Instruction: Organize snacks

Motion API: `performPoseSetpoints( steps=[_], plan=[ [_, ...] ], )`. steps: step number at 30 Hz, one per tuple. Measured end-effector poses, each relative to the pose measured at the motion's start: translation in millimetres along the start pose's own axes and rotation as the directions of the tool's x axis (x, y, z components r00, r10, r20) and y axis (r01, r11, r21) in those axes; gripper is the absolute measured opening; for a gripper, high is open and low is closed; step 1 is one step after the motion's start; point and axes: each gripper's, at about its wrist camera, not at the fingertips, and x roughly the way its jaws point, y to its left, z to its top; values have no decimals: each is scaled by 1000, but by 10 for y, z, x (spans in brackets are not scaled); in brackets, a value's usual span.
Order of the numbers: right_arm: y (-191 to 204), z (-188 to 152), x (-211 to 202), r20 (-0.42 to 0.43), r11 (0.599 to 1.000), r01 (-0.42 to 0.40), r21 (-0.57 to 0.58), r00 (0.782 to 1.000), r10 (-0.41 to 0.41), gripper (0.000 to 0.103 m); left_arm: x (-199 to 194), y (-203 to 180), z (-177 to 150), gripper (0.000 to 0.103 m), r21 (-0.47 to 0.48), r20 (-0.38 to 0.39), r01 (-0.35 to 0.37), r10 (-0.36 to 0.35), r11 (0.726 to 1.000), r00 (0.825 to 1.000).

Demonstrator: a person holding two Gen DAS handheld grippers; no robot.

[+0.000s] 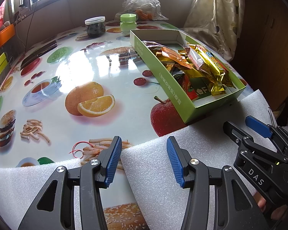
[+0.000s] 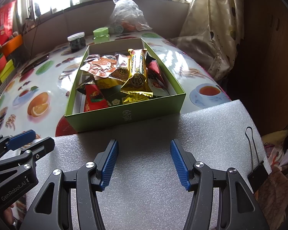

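A green cardboard box (image 2: 124,113) sits on the fruit-print table, filled with several wrapped snacks; a long gold packet (image 2: 137,76) lies on top, with red (image 2: 94,99) and orange (image 2: 103,67) packets beside it. The box also shows in the left wrist view (image 1: 163,72), to the right. My left gripper (image 1: 144,159) is open and empty over white foam (image 1: 153,168) at the table's near edge. My right gripper (image 2: 144,163) is open and empty over the same foam (image 2: 144,172), just short of the box. Each gripper shows in the other's view: the right one (image 1: 245,126) and the left one (image 2: 30,140).
A dark-filled jar with white lid (image 1: 95,26), a green-lidded jar (image 1: 128,24) and a clear plastic bag (image 1: 142,2) stand at the table's far side. A dark phone (image 1: 38,52) lies far left. A binder clip (image 2: 256,168) holds the foam. A curtain (image 2: 211,28) hangs right.
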Motion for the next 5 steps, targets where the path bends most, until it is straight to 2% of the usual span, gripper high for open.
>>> performPoseSetpoints(
  steps=[5],
  plan=[
    [0, -3, 0, 0, 1000, 0, 0, 1000, 0, 56, 0, 6, -1, 50, -1, -1, 0, 0, 1000, 1000]
  ],
)
